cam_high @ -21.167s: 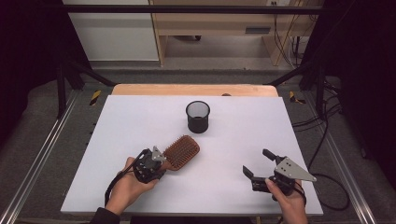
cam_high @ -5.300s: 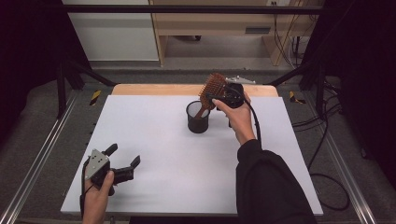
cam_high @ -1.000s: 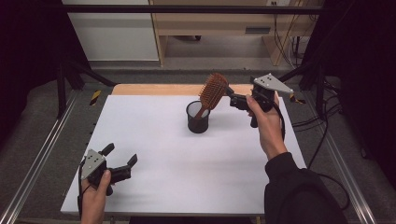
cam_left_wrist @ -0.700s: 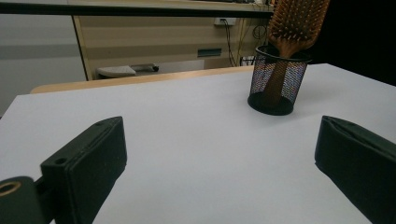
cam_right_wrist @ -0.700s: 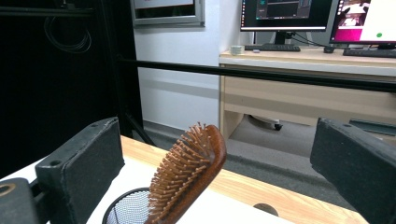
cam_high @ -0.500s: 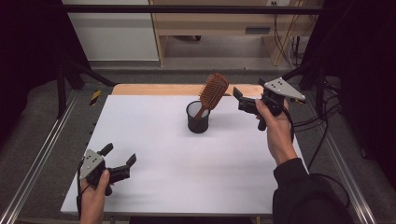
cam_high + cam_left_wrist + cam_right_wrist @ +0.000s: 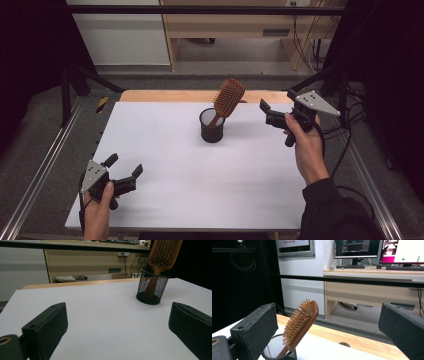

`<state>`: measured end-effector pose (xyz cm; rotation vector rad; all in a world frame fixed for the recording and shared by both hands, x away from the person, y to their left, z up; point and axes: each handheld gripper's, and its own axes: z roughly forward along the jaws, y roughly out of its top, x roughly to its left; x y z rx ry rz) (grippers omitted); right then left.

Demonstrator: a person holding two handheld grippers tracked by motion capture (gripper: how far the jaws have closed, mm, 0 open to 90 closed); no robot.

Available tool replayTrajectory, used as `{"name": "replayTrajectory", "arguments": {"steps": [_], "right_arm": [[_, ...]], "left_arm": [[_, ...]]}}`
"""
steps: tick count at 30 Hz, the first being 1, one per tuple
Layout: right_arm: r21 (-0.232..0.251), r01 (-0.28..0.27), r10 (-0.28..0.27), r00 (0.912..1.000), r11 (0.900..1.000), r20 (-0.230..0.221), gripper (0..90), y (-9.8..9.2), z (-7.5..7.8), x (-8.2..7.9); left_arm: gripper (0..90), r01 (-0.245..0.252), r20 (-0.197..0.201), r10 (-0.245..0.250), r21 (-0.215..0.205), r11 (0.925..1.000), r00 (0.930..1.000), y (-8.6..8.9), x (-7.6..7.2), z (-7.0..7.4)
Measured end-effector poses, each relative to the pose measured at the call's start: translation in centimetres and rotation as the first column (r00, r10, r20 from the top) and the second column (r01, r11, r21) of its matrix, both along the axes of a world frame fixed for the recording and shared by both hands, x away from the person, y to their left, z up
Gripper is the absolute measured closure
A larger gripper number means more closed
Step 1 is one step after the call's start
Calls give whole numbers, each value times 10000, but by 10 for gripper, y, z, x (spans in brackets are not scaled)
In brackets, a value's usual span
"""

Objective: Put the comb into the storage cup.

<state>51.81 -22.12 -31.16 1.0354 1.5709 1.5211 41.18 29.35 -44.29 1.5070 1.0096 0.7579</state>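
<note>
Hairbrush point(image 7: 227, 100): I see it handle-down in the mesh cup point(image 7: 212, 126), leaning.
Right gripper point(image 7: 266, 114): spread, empty, just right of the brush.
Left gripper point(image 7: 123, 172): spread, well apart, low over the surface point(image 7: 200, 175).
Right gripper view: monitors point(image 7: 358, 248) behind.

Overhead light is falling evenly on the white table point(image 7: 200, 190), which is reading bright while the surroundings are staying dim to black. Under the mesh cup point(image 7: 212, 126) a soft, short shadow is lying; no hard glare is showing on the tabletop. In both gripper views the near black jaws are appearing slightly soft and enlarged. The monitors point(image 7: 357, 248) in the right gripper view are glowing, partly overexposed. The high view is looking mildly grainy.
</note>
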Motion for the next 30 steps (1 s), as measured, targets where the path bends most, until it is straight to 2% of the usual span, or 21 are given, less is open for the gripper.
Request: {"name": "replayTrajectory", "arguments": {"steps": [14,24,30], "right_arm": [[11,2,-2,10000,10000,-56,24,-20,-3,-22],[-218,64,-68,9998,9997,-165,21,-27,-22,-40],[-190,88,-93,9996,9998,-256,21,-33,-34,-50]], "left_arm": [[21,-174,103,176,-137,9998,9998,6,-4,1],[21,-184,174,186,-113,9998,9997,5,-6,2],[21,-194,205,196,-78,9998,9996,6,-7,2]]}}
